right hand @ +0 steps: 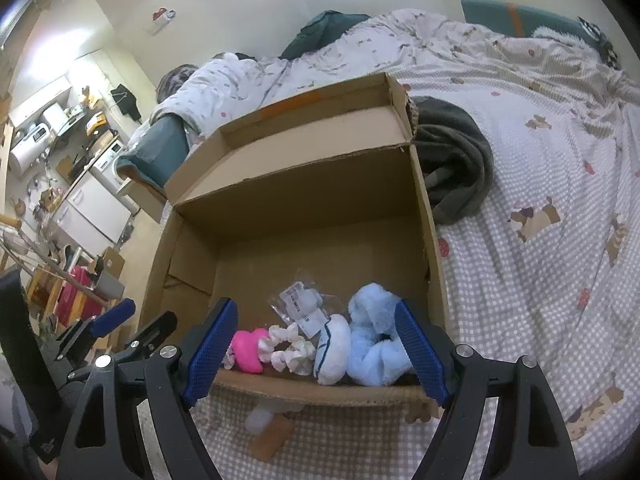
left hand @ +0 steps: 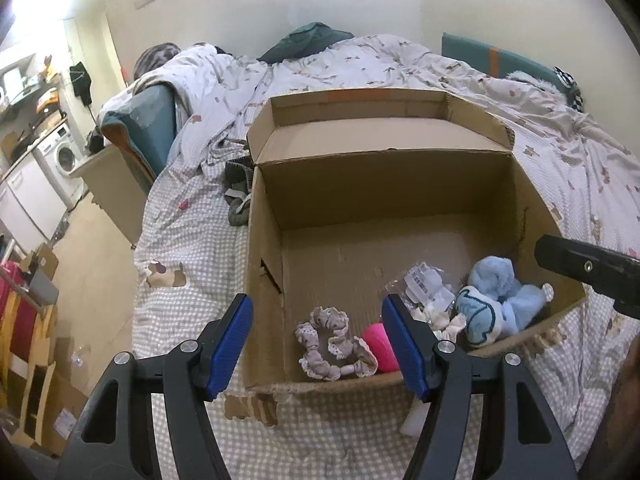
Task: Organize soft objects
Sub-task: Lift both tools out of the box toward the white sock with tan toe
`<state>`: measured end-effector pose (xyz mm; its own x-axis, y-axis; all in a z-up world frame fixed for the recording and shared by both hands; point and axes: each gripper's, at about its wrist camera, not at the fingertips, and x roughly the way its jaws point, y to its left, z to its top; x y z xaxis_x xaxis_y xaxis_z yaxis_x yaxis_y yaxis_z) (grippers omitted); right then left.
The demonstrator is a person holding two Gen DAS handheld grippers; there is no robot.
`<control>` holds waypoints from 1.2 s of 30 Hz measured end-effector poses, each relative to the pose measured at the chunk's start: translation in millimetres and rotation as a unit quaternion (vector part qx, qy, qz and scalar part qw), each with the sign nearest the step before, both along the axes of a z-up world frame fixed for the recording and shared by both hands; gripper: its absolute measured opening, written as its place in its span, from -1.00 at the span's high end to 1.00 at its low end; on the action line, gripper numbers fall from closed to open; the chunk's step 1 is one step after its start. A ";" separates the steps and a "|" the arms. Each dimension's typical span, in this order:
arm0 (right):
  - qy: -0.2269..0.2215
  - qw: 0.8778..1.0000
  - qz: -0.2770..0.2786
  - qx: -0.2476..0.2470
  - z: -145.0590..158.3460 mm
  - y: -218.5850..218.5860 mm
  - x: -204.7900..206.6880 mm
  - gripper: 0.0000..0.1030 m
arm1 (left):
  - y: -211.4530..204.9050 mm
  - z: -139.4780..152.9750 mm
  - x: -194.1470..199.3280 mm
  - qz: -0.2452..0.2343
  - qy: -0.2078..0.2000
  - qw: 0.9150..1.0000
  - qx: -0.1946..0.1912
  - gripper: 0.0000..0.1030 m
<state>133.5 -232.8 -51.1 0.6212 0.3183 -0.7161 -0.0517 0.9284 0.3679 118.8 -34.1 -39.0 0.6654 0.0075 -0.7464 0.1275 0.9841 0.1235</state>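
I see the box (left hand: 400,200) mostly bare behind its near wall. Both my left gripper (left hand: 318,344) and right gripper (right hand: 316,344) hang open and empty, toys (right hand: 372,340) just beyond them.

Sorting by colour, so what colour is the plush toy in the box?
Light blue plush toy, with a white part; clearest in the right wrist view.

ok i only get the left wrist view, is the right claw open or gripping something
observer: open. The right claw holds nothing, and the toys lie ahead of it at the near wall of the cardboard box.
operator: anything past the box's right wall
observer: yes, a dark blanket lies crumpled on the bed beside the box's far right corner.
operator: what's just right of the pink toy, it's hidden for me
observer: a white scrunchie, lying between the pink toy and the blue plush.
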 end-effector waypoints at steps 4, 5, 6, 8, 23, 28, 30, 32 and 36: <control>-0.009 1.000 0.008 -0.009 6.5 3.5 -10.0 -0.66 | 4.4 6.2 -8.4 0.004 -0.005 1.000 -0.001 -0.24; -0.009 1.000 0.008 -0.008 7.2 4.0 -13.0 -0.66 | 6.4 7.1 -10.2 0.008 -0.003 1.000 -0.004 -0.24; -0.009 1.000 0.008 -0.007 7.6 4.8 -15.3 -0.66 | 8.3 6.9 -11.1 0.012 -0.001 1.000 -0.007 -0.24; -0.008 1.000 0.007 -0.002 7.8 5.0 -22.2 -0.66 | 13.3 5.5 -14.2 0.023 0.009 1.000 -0.018 -0.24; 0.061 0.997 -0.035 -0.024 -15.8 9.8 -64.1 -0.66 | 33.0 -24.6 -43.8 0.076 0.111 0.989 -0.060 -0.24; 0.076 0.996 -0.032 -0.020 -22.5 10.9 -68.0 -0.66 | 33.6 -31.8 -55.3 0.088 0.124 0.988 -0.040 -0.24; 0.078 0.996 -0.028 -0.021 -22.7 13.2 -67.1 -0.66 | 32.3 -33.7 -59.2 0.085 0.130 0.987 -0.040 -0.24; 0.079 0.996 -0.027 -0.021 -23.3 14.0 -67.3 -0.66 | 32.0 -35.1 -58.9 0.085 0.131 0.987 -0.039 -0.24; 0.093 0.995 -0.025 -0.006 -30.2 14.7 -64.5 -0.66 | 36.5 -37.8 -53.6 0.100 0.134 0.985 -0.040 -0.24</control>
